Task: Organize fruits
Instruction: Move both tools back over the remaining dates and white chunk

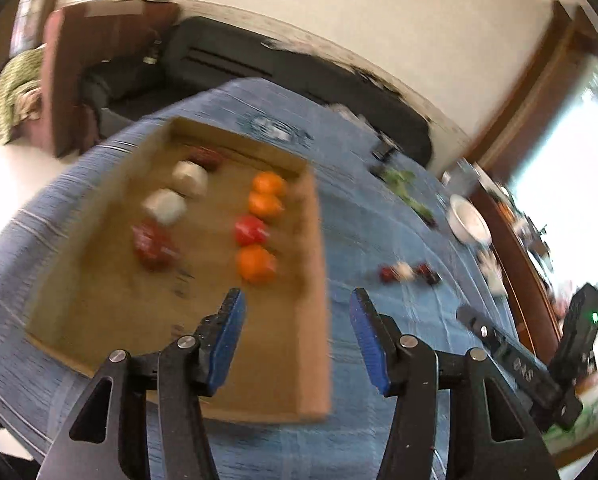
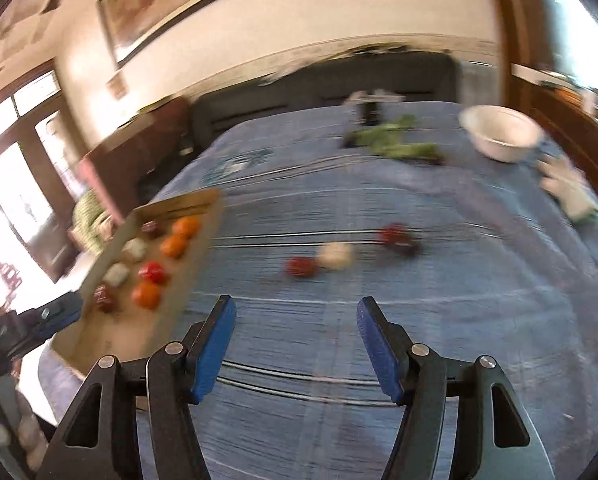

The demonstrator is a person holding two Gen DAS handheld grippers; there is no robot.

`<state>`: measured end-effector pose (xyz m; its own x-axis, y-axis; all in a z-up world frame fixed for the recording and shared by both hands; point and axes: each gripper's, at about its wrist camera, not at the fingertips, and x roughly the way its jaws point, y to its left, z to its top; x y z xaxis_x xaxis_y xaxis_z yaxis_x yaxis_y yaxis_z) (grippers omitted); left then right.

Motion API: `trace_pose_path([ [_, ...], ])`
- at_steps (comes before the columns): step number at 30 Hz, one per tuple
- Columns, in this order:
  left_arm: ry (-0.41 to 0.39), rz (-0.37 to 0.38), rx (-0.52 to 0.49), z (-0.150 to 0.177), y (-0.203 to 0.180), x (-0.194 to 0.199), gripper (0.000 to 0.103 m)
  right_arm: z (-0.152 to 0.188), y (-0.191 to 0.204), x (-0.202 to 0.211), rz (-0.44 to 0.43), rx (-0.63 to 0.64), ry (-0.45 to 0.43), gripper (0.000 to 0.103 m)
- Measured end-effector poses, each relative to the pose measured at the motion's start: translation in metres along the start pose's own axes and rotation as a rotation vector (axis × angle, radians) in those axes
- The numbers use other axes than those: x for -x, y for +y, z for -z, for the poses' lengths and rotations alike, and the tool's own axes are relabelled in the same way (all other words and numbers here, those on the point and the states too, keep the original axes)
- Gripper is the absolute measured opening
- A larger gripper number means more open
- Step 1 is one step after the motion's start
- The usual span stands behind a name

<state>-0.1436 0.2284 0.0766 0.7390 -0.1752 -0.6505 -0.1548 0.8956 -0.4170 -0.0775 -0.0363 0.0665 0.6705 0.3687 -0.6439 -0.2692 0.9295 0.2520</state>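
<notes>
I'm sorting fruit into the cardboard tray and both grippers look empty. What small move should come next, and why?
Probably bring the right gripper, open and empty, forward to the nearest red fruit on the blue cloth. Three pieces still lie outside the cardboard tray, straight ahead of it.

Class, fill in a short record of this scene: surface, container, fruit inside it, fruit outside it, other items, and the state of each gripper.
surface: blue cloth
container: cardboard tray
inside: three oranges, red and white pieces, in two rows
outside: three loose pieces on the cloth
other: white bowl, greens
left gripper: open, empty
right gripper: open, empty
</notes>
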Motion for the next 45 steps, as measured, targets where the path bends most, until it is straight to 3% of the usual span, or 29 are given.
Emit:
trace_pose_path([
  [7, 0.055, 0.013, -0.136, 0.023, -0.054, -0.015, 0.053, 0.008, -0.047, 0.016, 0.036, -0.086, -0.007, 0.068],
  [22, 0.075, -0.152, -0.313, 0.045, -0.092, -0.038, 0.053, 0.02, -0.061, 0.011, 0.02, -0.099, 0.019, 0.069],
  [28, 0.084, -0.182, -0.342, 0.047, -0.095, -0.047, 0.054, 0.023, -0.064, 0.003, 0.013, -0.11, 0.041, 0.069],
  [45, 0.138, -0.181, -0.348, 0.042, -0.1, -0.077, 0.054, 0.027, -0.069, -0.014, -0.022, -0.129, 0.099, 0.069],
])
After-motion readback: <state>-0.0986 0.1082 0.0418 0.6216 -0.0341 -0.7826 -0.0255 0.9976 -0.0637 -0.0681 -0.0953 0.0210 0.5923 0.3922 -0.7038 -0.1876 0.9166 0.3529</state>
